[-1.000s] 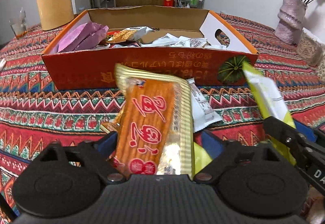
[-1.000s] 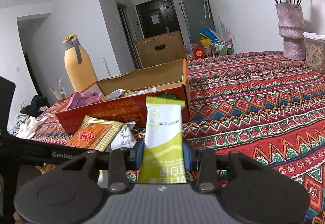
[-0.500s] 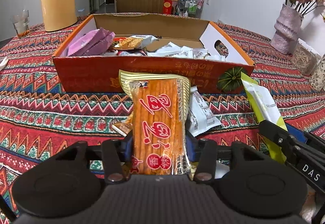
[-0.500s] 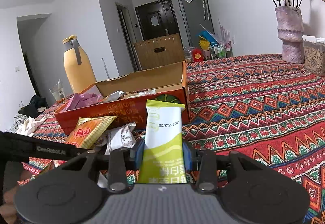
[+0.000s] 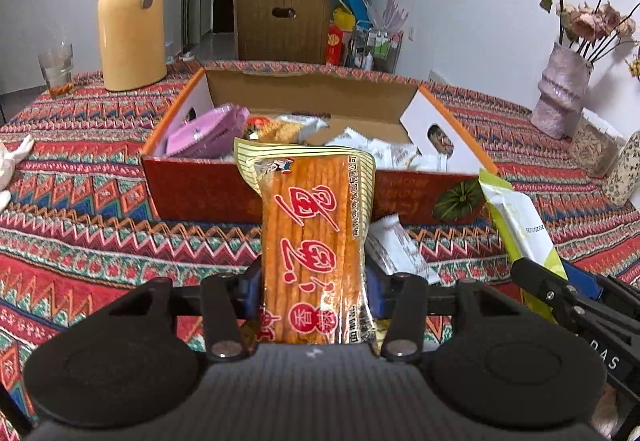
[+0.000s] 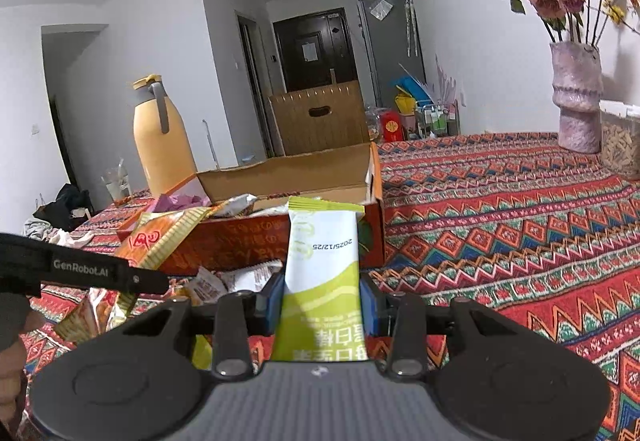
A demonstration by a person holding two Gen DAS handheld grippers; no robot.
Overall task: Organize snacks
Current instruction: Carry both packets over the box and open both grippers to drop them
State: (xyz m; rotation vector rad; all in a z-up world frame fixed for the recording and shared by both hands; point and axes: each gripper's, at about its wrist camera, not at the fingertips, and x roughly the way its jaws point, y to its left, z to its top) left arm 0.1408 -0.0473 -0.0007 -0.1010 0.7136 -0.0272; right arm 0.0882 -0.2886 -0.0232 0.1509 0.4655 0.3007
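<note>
My left gripper (image 5: 314, 291) is shut on an orange snack packet (image 5: 316, 241) with red characters, held upright above the cloth in front of the open orange cardboard box (image 5: 200, 185). The box holds a purple packet (image 5: 208, 129) and several white wrappers. My right gripper (image 6: 322, 301) is shut on a green and white snack packet (image 6: 320, 265), also upright, just right of the left gripper and short of the box (image 6: 248, 241). That green packet (image 5: 520, 225) shows at the right of the left wrist view. White wrappers (image 5: 396, 249) lie on the cloth under both grippers.
A patterned red tablecloth (image 5: 80, 241) covers the table. A yellow thermos jug (image 5: 130, 13) and a glass (image 5: 56, 69) stand at the back left, a purple vase of dried flowers (image 5: 560, 97) at the right. A brown chair back (image 5: 280, 25) stands behind the box.
The left gripper's jaws closed on the orange packet and lifted it off the cloth toward the box. The right gripper kept still with the green packet.
</note>
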